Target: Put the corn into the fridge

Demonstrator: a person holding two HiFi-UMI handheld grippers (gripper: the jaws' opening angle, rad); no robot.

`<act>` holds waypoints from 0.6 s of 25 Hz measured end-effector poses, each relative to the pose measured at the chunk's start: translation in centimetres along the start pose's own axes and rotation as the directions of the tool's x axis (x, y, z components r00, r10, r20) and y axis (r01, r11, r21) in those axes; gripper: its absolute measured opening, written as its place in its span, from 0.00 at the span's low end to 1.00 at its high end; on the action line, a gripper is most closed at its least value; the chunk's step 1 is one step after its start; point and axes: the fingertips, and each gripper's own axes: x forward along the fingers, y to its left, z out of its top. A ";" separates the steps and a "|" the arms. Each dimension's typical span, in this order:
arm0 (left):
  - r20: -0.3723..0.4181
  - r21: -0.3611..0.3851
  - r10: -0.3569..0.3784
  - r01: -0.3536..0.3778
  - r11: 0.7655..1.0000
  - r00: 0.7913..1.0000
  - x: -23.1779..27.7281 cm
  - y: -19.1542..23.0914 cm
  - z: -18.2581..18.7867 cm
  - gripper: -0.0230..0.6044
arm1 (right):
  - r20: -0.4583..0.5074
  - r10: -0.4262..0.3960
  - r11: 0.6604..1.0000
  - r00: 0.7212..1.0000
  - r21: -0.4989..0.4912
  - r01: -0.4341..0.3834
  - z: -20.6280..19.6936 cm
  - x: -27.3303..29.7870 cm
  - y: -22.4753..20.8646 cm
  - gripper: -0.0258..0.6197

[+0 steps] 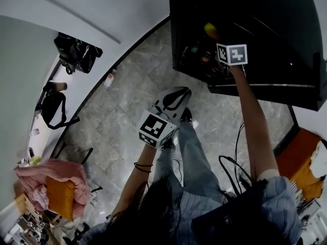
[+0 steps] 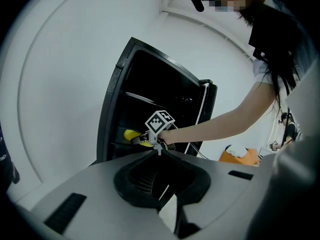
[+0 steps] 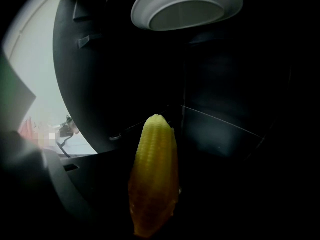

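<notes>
Corn, clamped in the right hand-held gripper, is inside the fridge, unreleased; left hand-held gripper closed, empty.

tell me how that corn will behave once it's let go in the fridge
The corn looks rounded and tapered, so it will probably roll if laid on its side. It stays straight while the right gripper holds it by one end, so it is likely stiff. Its glossy kernels hint at a slick surface, though the dark fridge makes that uncertain.
</notes>
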 end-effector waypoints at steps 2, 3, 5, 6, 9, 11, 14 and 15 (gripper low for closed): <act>-0.004 -0.009 0.002 -0.002 1.000 1.000 -0.2 0.0 -0.1 0.05 | -0.004 0.006 1.000 1.000 0.012 -0.006 0.1 0.0 0.0 0.43; -0.006 -0.013 0.003 -0.003 1.000 1.000 -0.3 0.1 -0.2 0.05 | -0.003 0.005 1.000 1.000 0.011 -0.005 0.2 0.0 0.0 0.43; -0.006 -0.018 0.007 -0.007 1.000 1.000 -0.4 0.3 -0.2 0.05 | 0.000 -0.006 1.000 1.000 -0.006 0.006 0.6 0.0 -0.1 0.43; -0.005 -0.020 0.009 -0.009 1.000 1.000 -0.4 0.4 -0.2 0.05 | 0.000 -0.014 1.000 1.000 -0.023 0.014 0.9 0.1 -0.2 0.43; -0.001 -0.031 0.016 -0.016 0.999 1.000 -0.4 0.6 -0.3 0.05 | -0.015 -0.036 0.996 0.999 -0.083 0.035 1.2 0.9 -0.3 0.43; -0.003 -0.037 0.013 -0.013 0.999 1.000 -0.3 0.5 -0.4 0.05 | -0.020 -0.050 0.993 0.999 -0.107 0.048 1.3 1.4 -0.4 0.43; -0.011 -0.033 0.006 -0.006 0.999 1.000 -0.3 0.4 -0.6 0.05 | -0.006 -0.056 0.994 0.998 -0.091 0.055 1.6 1.6 -0.7 0.43; -0.012 -0.034 0.006 -0.007 0.999 1.000 -0.3 0.4 -0.7 0.05 | -0.002 -0.055 0.995 0.998 -0.087 0.054 1.6 1.7 -0.7 0.43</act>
